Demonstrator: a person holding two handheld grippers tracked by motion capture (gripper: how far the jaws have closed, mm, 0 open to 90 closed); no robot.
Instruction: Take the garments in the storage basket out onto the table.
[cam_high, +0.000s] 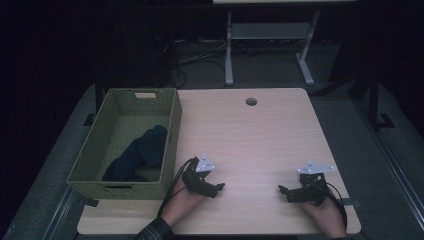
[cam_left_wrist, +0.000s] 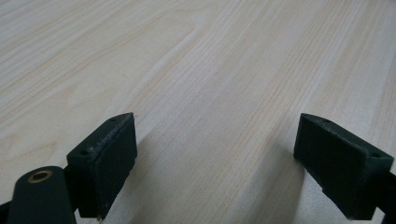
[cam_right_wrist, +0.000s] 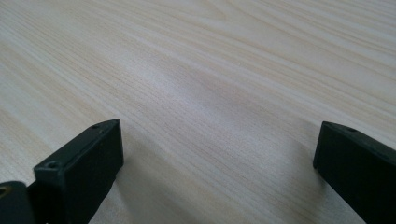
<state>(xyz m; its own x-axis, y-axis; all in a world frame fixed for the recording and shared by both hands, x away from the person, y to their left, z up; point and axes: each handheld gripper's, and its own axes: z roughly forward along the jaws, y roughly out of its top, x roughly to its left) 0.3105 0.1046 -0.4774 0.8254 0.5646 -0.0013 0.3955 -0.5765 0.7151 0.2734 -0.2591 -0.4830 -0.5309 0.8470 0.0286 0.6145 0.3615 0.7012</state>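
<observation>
High view first: my left gripper (cam_high: 210, 186) and right gripper (cam_high: 292, 194) both rest low on the bench (cam_high: 260, 135) near its six o'clock edge, well apart from each other. Neither holds anything. My fingers (cam_left_wrist: 109, 154) on the left stand wide with bare wood between them, and the right fingers (cam_right_wrist: 88, 158) are just as wide.

The dark cloth (cam_high: 140, 152) lies bunched inside the green woven basket (cam_high: 172, 130), at about ten o'clock from my left gripper.

I judge the placing done and this a rest. If I go for the cloth again, I should lift the left gripper over the basket wall rather than brush it, come down on the highest fold, and close only once both fingers straddle fabric.
</observation>
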